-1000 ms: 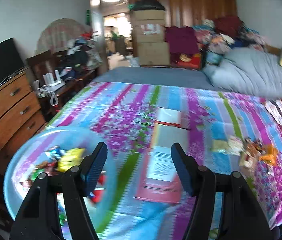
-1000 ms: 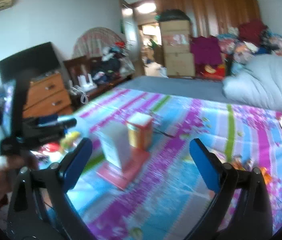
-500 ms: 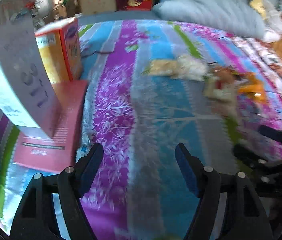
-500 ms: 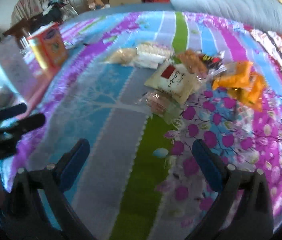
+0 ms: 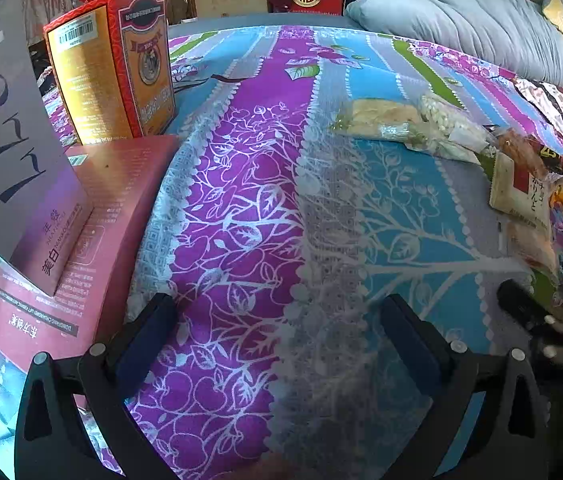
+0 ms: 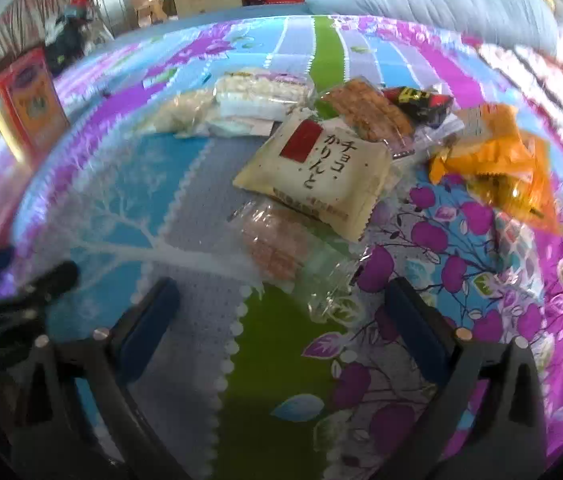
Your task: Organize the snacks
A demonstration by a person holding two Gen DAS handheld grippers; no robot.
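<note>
Bright purple, blue and green stripes cover the bed point(image 5: 265, 184) where the snacks lie, with a grey duvet point(image 5: 465, 12) heaped at its far end. Both tools are spread wide and carry nothing: the left tool point(image 5: 277, 344) hangs over bare cover, the right tool point(image 6: 281, 320) just short of a clear cracker packet point(image 6: 281, 248). The step in hand looks like the first reach into the snack pile point(image 6: 345, 140); the next move probably calls for lowering the right tool over that packet's near edge and pinching thin, crinkly film. Only the right view shows the pile whole, including the cream packet with Japanese lettering point(image 6: 317, 168) lying partly over the clear one and the orange bags point(image 6: 501, 164) beside it. Only the left view shows the upright orange box point(image 5: 117, 64) and the flat red box point(image 5: 93, 236) clearly.
</note>
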